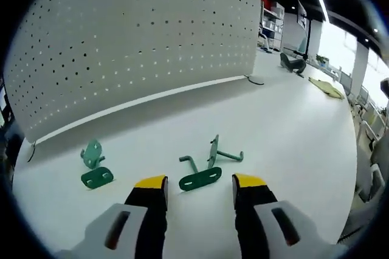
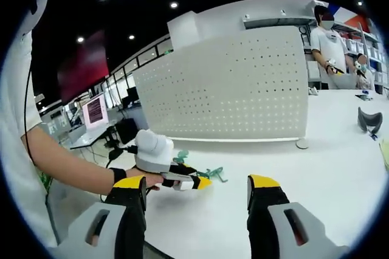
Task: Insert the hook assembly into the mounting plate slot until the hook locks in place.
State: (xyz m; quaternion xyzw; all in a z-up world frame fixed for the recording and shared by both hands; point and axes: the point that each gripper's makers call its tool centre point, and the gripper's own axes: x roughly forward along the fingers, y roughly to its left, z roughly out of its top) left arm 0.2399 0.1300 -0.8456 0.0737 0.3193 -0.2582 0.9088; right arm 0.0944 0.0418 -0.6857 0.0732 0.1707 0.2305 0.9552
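Hook assembly point(image 1: 211, 157) on white table point(image 1: 292, 131) before pegboard point(image 1: 140, 34); both grippers' fingers parted, nothing held.

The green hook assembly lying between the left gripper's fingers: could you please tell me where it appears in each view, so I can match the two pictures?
Left gripper view: the green metal hook assembly lies low at centre on the white table, just beyond the yellow-tipped fingers.
Right gripper view: it shows small, left of centre, just past the left gripper.
Shared landmark: the white perforated pegboard panel standing behind it.
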